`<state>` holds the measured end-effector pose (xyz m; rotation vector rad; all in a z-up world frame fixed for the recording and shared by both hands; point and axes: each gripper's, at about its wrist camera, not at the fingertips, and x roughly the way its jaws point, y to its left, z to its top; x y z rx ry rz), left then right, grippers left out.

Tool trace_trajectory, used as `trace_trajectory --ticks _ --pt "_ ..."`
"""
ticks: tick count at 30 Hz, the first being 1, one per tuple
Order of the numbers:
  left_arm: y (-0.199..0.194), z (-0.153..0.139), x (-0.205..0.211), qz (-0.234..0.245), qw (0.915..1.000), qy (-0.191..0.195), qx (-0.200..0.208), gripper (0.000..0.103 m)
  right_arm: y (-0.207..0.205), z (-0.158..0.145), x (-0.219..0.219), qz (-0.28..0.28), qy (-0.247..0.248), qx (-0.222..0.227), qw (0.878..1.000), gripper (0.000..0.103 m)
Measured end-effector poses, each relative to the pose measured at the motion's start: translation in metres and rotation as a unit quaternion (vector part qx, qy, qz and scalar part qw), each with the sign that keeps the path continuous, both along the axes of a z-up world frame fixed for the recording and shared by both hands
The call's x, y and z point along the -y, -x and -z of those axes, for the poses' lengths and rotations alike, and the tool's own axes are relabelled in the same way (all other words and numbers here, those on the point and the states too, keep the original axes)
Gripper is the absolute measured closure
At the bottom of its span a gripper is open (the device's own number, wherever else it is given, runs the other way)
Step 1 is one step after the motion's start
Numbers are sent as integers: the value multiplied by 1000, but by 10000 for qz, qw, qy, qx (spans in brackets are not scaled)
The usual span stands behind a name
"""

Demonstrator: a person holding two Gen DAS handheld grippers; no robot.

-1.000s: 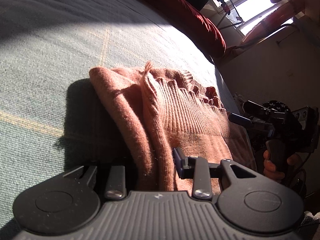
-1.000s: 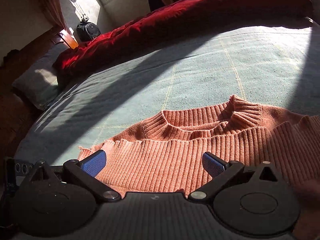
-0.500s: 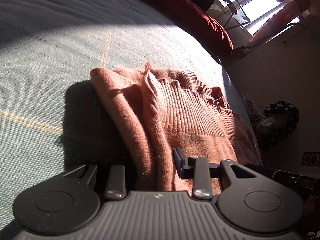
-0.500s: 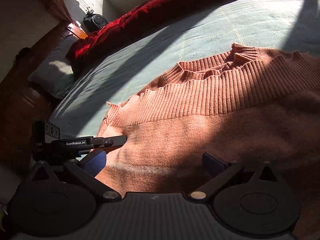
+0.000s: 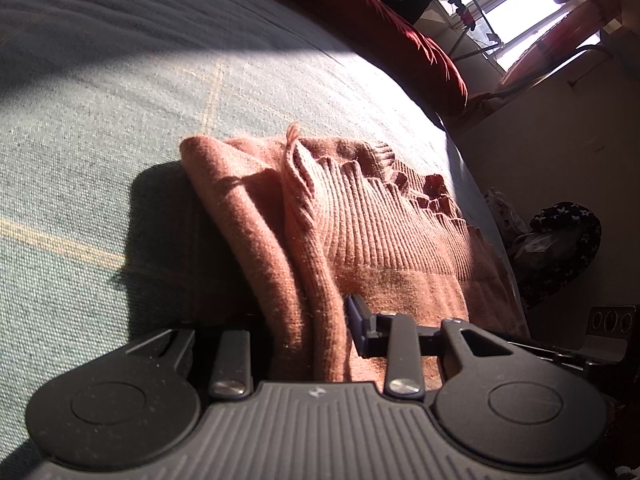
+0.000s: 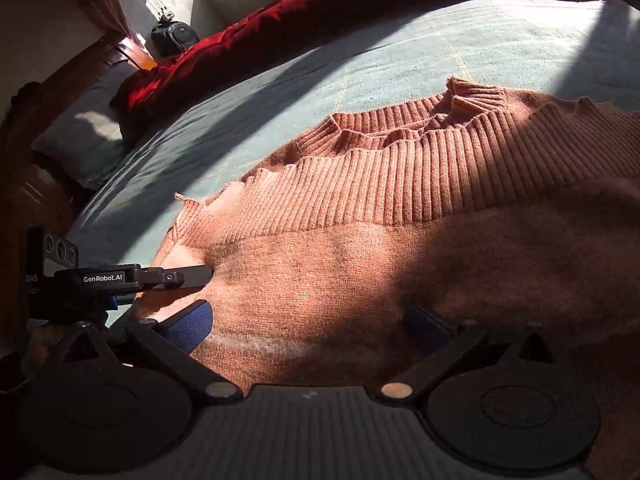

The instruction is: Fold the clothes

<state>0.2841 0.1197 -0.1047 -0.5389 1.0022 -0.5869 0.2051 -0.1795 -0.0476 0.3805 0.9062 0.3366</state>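
Fingers (image 5: 358, 318) of the left gripper (image 5: 310, 320) pinched the sweater's (image 5: 360, 224) folded edge at lower centre, likely anchoring it; the right gripper's (image 6: 308, 326) stayed spread over the knit.

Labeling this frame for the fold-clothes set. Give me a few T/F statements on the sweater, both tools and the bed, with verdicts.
1. The left tool is clamped on a bunched fold of the salmon sweater. True.
2. The right tool is shut on the ribbed hem. False: its blue-padded fingers stand apart, with knit lying between them, well short of the hem.
3. The sweater lies on a grey-green bedspread. True.
4. The red blanket covers the sweater. False: it is bunched along the far edge of the bed, apart from the sweater.
5. The right wrist view shows the left tool at the sweater's left edge. True.
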Motion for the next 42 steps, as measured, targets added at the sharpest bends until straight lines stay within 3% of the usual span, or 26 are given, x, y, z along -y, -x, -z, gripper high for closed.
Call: trace_trajectory --ticks 2,5,11,14,22,24,28,31,35,42 --pt "-1 1 -1 -3 10000 34 -27 70 -2 7 -3 -38 81 -12 10000 0" --pt "0 1 -2 1 10000 50 -47 70 -4 9 5 31 -183 12 9998 0" --pt "3 -5 1 -82 9999 -50 -115 70 4 -1 19 217 -614 -92 9978 0" --pt "11 -9 -3 -96 9998 6 -181 69 14 -5 24 178 -577 -59 9982 0" --pt "11 8 -13 -294 9959 686 -519 70 27 -5 41 263 -718 -36 9971 0" --pt "9 4 -9 -309 9963 570 -557 75 30 -7 44 274 -780 -42 9966 0" --pt "14 -20 11 -248 9991 -179 -309 81 35 -12 54 387 -776 76 9962 0" --pt "18 -35 20 -300 9982 -466 -227 85 37 -15 62 492 -750 126 9959 0" --pt "25 -58 29 -282 9971 -701 2 86 42 -17 71 455 -785 194 9957 0" --pt "36 -92 45 -289 9976 -609 183 86 43 -8 83 426 -1026 95 9938 0"
